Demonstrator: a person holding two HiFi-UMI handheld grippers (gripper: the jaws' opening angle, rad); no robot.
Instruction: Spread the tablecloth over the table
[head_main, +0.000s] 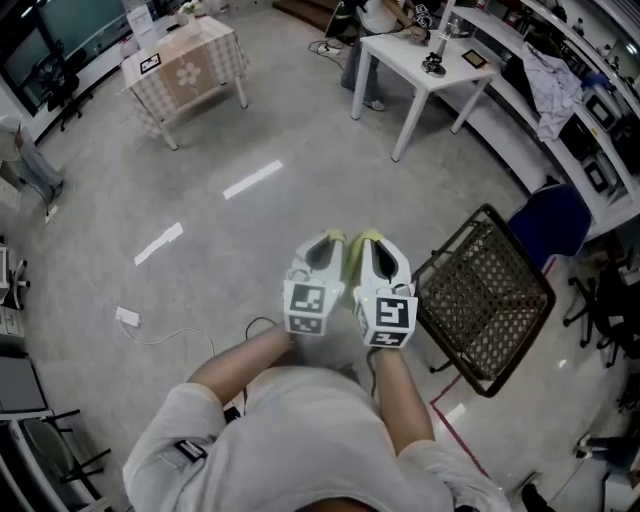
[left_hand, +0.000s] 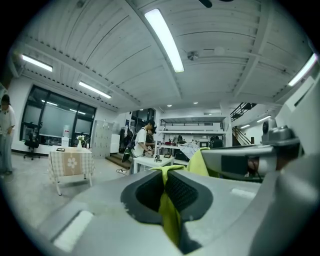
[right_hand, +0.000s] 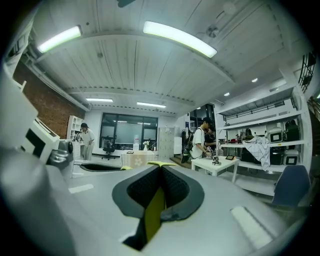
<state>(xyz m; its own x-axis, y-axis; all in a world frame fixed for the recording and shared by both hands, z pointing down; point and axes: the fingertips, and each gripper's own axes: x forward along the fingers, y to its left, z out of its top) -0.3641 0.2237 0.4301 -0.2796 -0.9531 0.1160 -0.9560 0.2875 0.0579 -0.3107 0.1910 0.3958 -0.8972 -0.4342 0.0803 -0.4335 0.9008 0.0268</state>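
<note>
The left gripper (head_main: 322, 248) and right gripper (head_main: 372, 246) are held side by side, almost touching, above the pale speckled floor (head_main: 250, 230). Each is clenched on a thin fold of the soft yellow-green tablecloth (head_main: 352, 262). In the left gripper view the tablecloth (left_hand: 170, 210) runs down between the ribbed black pads (left_hand: 186, 192). The right gripper view shows a flat strip of it pinched the same way. A bare white table (head_main: 420, 62) stands toward the floor's far right. A table draped in checked cloth (head_main: 185, 70) stands at its far left, and a dark wire-mesh chair (head_main: 485, 295) is just right of the grippers.

Cloth (head_main: 352, 265) between left tongs (head_main: 328, 240), right tongs (head_main: 370, 240)
</note>
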